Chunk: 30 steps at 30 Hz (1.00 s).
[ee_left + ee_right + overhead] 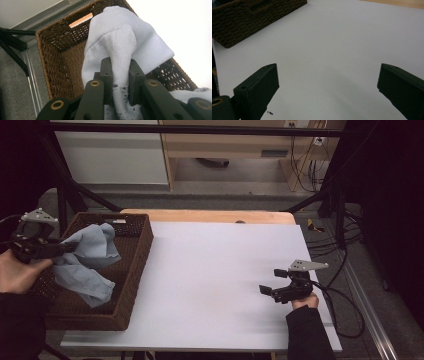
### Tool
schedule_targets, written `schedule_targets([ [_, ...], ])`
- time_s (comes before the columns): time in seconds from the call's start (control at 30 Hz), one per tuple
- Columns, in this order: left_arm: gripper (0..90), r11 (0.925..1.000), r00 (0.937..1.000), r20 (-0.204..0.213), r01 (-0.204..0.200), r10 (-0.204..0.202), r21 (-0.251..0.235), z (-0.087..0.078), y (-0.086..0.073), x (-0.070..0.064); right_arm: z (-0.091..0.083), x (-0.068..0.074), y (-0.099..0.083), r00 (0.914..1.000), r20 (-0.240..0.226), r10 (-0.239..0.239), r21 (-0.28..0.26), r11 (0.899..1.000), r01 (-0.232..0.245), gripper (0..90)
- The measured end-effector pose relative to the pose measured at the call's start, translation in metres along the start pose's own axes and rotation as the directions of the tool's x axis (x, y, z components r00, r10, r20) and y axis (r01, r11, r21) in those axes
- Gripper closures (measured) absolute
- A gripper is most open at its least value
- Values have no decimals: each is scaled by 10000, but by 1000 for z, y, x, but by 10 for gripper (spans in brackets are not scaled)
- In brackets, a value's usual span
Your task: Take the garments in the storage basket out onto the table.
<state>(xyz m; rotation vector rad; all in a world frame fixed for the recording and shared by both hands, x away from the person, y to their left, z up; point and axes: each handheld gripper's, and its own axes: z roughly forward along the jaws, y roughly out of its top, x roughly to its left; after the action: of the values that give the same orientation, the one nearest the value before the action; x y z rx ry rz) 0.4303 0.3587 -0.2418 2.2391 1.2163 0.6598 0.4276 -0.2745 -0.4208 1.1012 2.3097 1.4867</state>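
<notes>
The pale blue knitted cloth [87,262] is bunched up at the left of the high view, hanging over the dark brown woven wicker basket [131,275]. The left gripper [120,75] has its 2 jaws pinched tight on a fold of it. Lower right, the right gripper [274,281] sits wide open over the white tabletop [210,270], holding nothing.

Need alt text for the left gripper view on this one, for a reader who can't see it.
The left gripper is shut on a fold of pale blue knitted cloth, held over a brown woven wicker basket. The white table top lies beyond.
</notes>
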Motion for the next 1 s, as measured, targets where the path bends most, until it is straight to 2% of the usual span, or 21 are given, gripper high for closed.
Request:
schedule_targets([
  [0.3,775,9998,9999,43,-161,161,-90,-4,8,-3,0,0,0,10000,10,1,4,10000,-1,43],
  [0.67,775,9987,9995,15,-312,313,-402,-19,20,-7,1,0,0,10000,21,-33,22,10000,33,43],
  [1.0,775,9964,9981,204,-569,583,-624,-24,31,-17,1,0,0,10000,15,-35,19,10000,35,43],
])
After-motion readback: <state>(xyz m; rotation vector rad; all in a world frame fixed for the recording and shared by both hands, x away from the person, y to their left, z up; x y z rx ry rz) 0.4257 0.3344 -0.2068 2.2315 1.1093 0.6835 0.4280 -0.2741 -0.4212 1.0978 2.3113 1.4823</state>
